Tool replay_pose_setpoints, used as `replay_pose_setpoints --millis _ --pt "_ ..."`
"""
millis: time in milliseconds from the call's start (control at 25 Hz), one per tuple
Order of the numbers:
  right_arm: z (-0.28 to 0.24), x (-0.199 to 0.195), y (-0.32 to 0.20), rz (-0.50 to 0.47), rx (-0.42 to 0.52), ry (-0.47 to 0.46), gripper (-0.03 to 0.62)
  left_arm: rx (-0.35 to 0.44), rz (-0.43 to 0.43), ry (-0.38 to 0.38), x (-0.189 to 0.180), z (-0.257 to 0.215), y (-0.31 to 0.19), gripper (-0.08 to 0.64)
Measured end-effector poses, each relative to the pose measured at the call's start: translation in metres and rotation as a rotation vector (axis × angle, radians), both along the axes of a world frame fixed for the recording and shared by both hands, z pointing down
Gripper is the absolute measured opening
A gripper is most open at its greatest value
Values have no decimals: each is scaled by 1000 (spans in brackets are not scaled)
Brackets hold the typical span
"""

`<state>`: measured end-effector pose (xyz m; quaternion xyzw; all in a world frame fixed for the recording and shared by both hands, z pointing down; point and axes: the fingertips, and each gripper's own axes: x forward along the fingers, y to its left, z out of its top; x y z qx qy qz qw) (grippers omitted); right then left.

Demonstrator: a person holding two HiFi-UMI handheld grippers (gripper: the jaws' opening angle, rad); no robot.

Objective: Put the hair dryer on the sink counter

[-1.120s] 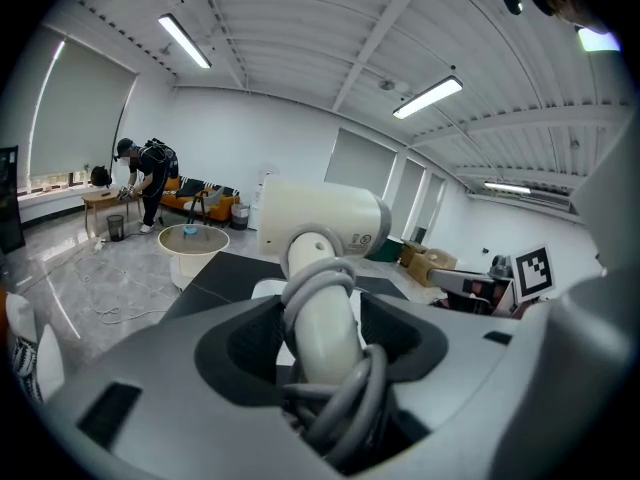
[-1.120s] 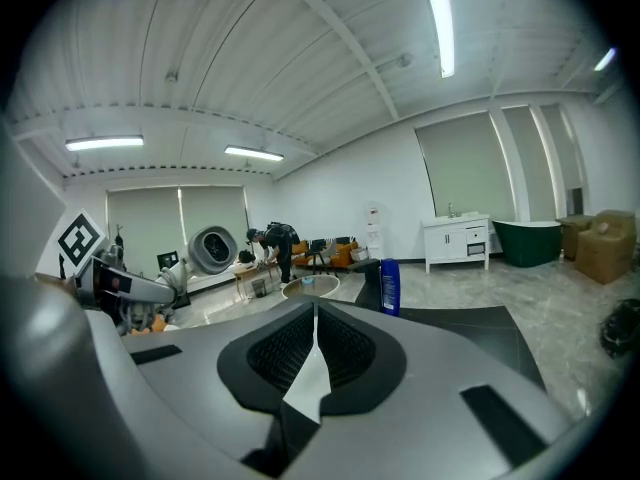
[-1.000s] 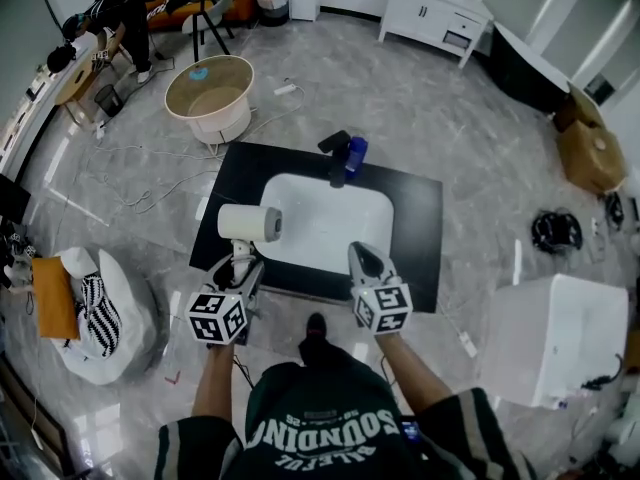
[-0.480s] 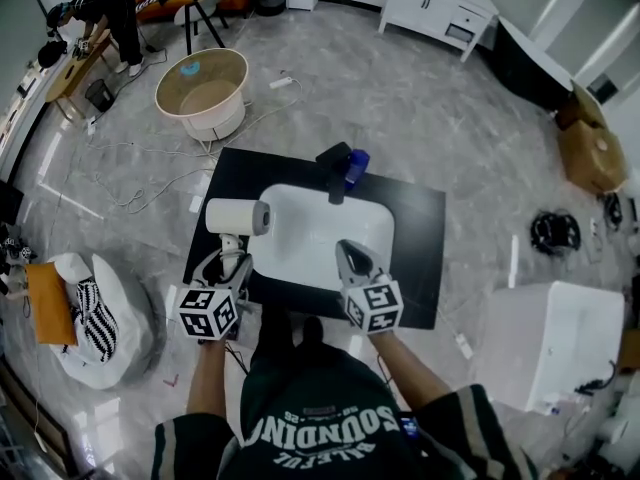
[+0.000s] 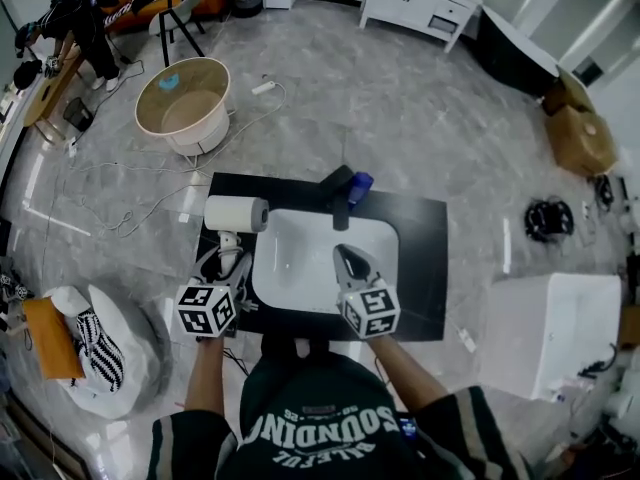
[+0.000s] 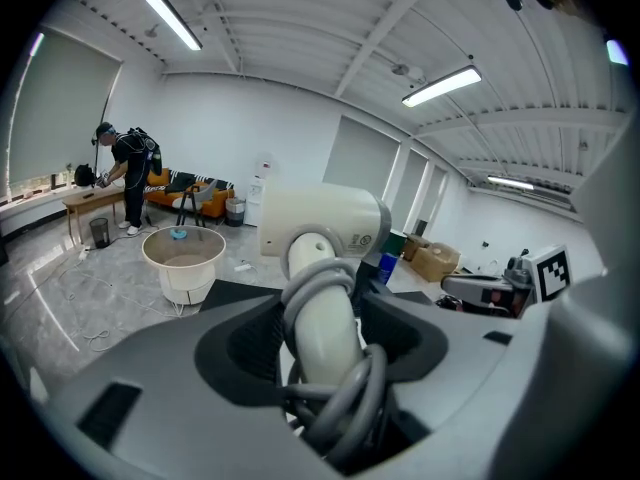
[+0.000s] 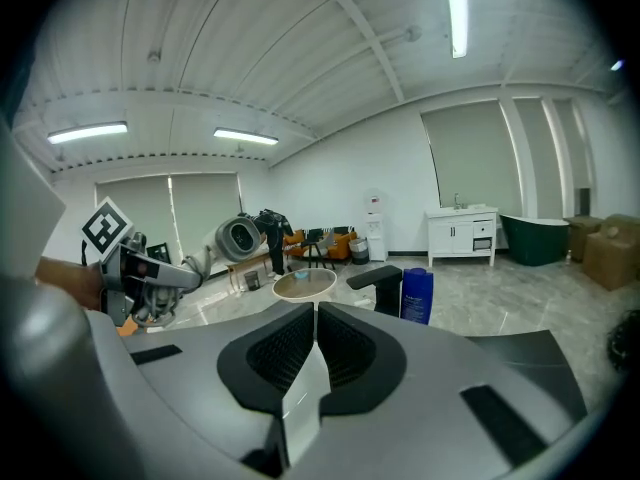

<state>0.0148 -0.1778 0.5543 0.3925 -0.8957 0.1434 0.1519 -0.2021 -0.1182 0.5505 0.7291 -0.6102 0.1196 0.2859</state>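
The cream hair dryer (image 5: 236,213) has its grey cord coiled round the handle (image 6: 325,328). My left gripper (image 5: 232,266) is shut on that handle and holds the dryer upright above the left end of the black sink counter (image 5: 420,248). The barrel (image 6: 325,226) points across the counter. My right gripper (image 5: 346,258) hangs over the front rim of the white basin (image 5: 300,268), its jaws shut with nothing between them (image 7: 312,343). From the right gripper view the dryer (image 7: 238,238) and the left gripper (image 7: 130,273) show at the left.
A black faucet (image 5: 338,193) and a blue bottle (image 5: 358,188) stand at the back of the basin. On the floor are a round beige tub (image 5: 183,103), loose cables, a white beanbag (image 5: 95,358) at the left and a white box (image 5: 555,333) at the right.
The counter has come nearer, and both grippers now reach further in over it. The dryer stays in the left gripper and the right jaws stay shut.
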Motion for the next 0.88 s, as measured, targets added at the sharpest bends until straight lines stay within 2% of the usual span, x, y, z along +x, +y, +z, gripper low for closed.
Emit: replay_pose_setpoints --millis 440,880 --pt "12 -33 -15 34 -37 18 0 -43 59 20 -28 20 -39 239" --pt "31 -46 -16 51 -84 40 0 -121 81 39 -36 58 -42 239"
